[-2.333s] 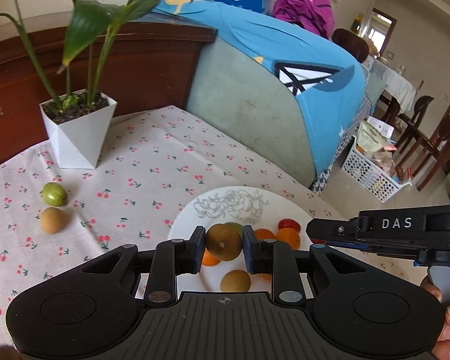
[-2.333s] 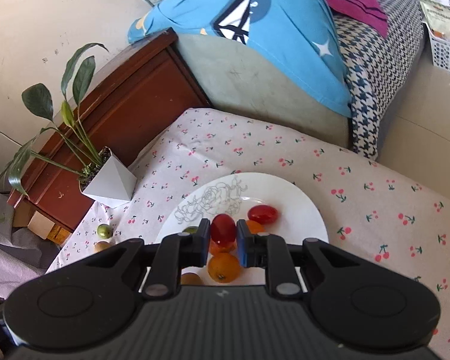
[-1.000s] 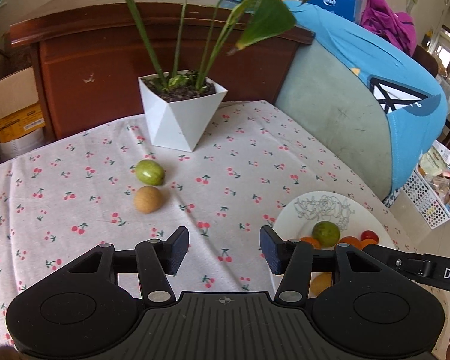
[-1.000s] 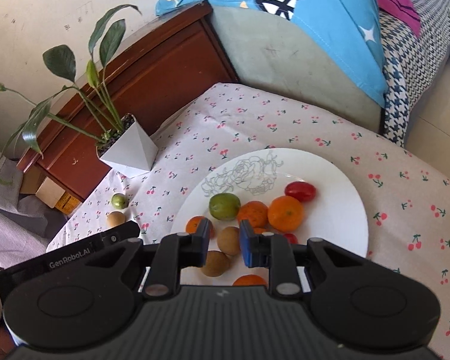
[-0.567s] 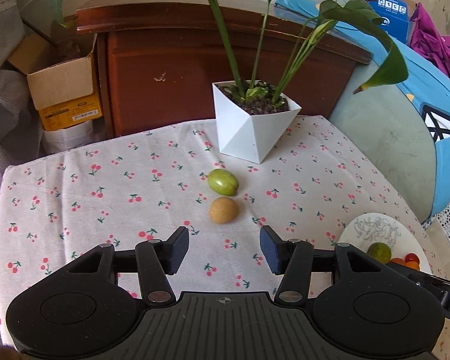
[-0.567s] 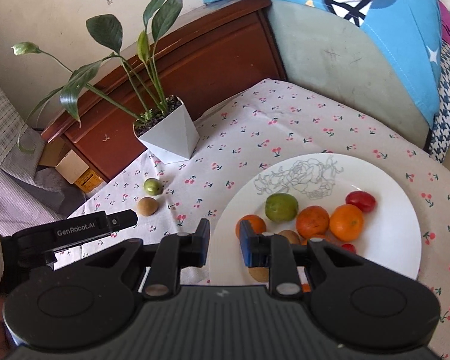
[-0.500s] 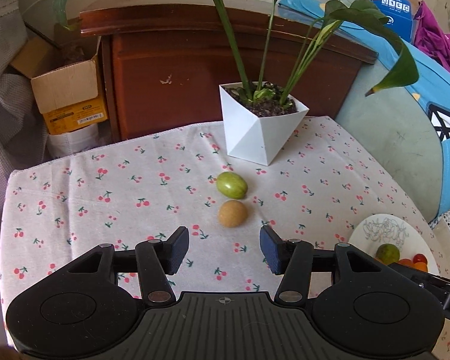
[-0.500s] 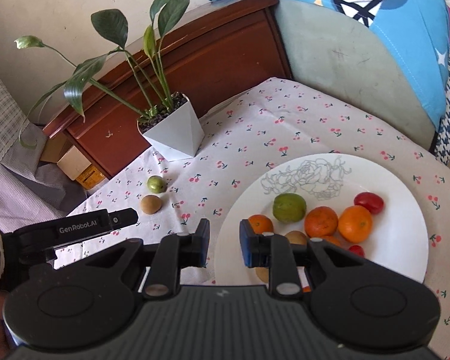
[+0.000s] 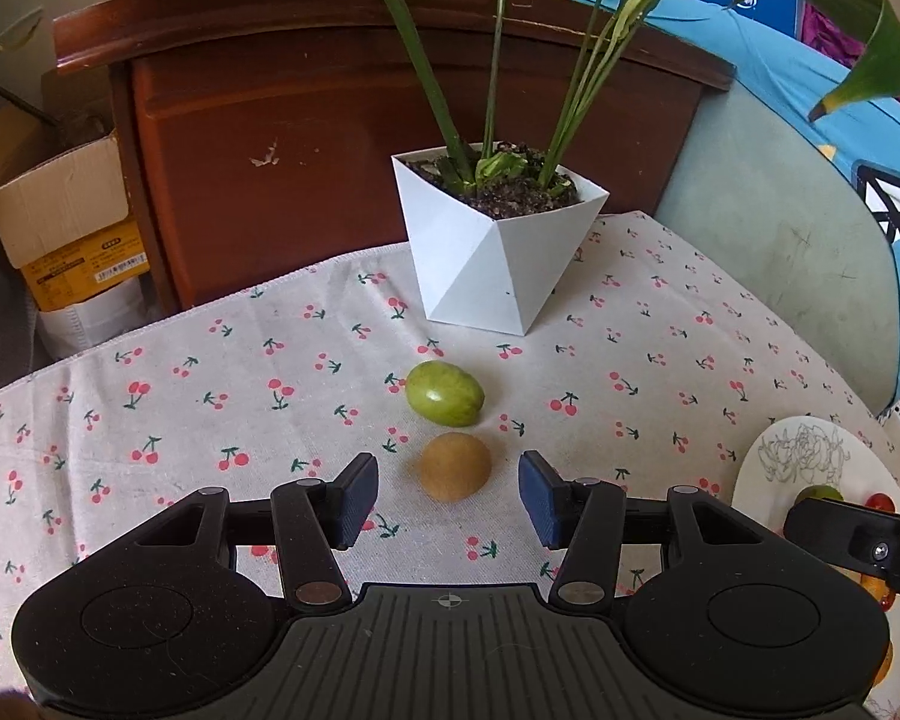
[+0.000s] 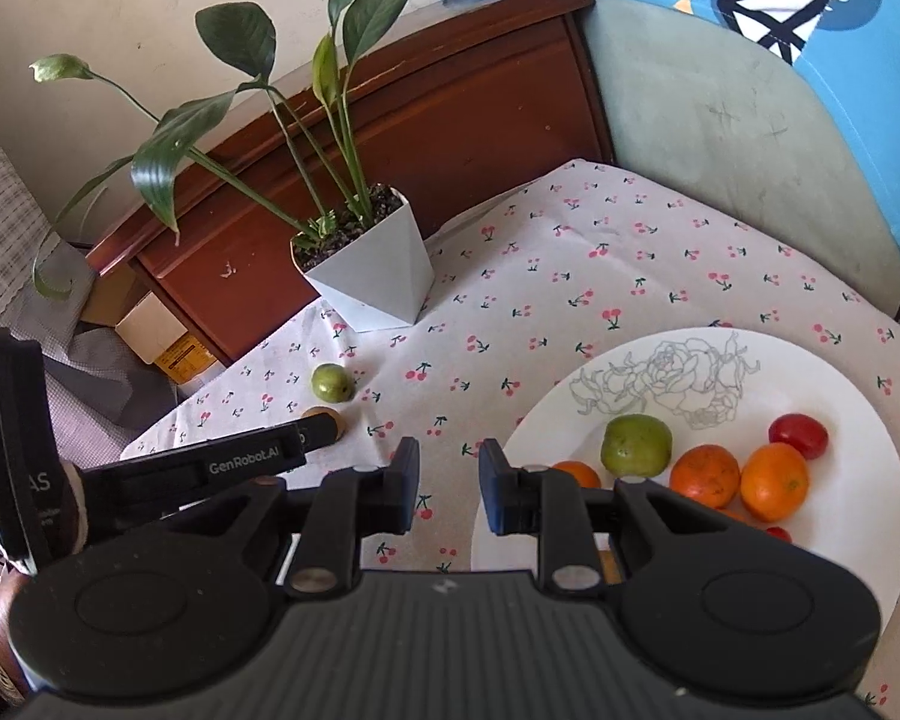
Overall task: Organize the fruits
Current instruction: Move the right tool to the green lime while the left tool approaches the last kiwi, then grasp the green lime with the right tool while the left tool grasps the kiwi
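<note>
Left wrist view shows our left gripper (image 9: 448, 498) spread wide around the brown fruit (image 9: 455, 467), the green fruit (image 9: 444, 392) just beyond; both remain on the counter (image 9: 660, 324). Several fruits already fill the plate (image 10: 858, 420). Our right gripper (image 10: 448, 483) hangs slightly parted, empty. A planter (image 9: 498, 252) stands behind

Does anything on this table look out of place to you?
Yes, two fruits. A green fruit and a brown fruit lie loose on the cherry-print tablecloth in front of the white plant pot, apart from the white plate that holds all the others. Nothing looks spilled or damaged.
</note>
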A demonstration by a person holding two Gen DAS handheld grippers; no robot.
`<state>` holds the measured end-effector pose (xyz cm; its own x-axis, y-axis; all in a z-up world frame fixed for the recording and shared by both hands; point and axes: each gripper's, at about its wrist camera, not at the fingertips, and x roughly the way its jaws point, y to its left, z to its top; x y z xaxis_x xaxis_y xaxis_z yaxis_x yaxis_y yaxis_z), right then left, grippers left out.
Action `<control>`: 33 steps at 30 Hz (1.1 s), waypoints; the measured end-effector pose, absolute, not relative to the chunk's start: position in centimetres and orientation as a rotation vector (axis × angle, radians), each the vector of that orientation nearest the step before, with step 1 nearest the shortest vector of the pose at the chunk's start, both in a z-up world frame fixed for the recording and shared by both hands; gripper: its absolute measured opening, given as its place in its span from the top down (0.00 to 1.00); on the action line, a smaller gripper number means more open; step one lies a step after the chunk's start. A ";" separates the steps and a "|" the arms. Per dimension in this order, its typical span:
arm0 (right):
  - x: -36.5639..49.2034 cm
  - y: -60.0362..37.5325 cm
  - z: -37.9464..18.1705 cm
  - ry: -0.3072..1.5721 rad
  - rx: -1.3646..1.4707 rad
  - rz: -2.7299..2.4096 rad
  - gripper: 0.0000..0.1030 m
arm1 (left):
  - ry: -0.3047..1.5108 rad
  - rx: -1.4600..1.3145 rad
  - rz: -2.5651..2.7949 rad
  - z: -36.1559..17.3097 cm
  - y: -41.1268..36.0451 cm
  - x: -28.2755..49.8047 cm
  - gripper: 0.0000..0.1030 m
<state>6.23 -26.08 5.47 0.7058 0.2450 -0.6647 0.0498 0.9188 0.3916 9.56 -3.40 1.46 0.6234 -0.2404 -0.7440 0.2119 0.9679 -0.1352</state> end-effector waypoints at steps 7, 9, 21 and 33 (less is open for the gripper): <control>7.4 -25.3 5.3 0.772 0.396 0.120 0.77 | 0.854 -0.013 -0.304 0.6 -3.7 10.4 0.72; 7.8 -25.0 5.1 0.767 0.393 0.129 0.77 | 0.848 -0.021 -0.313 0.4 -3.5 10.4 0.76; 11.7 -21.2 3.7 0.735 0.321 0.240 0.77 | 0.858 -0.102 -0.197 2.3 0.4 10.3 0.76; 15.4 -16.8 2.0 0.700 0.190 0.299 0.65 | 0.882 -0.085 -0.091 2.2 2.6 10.3 0.76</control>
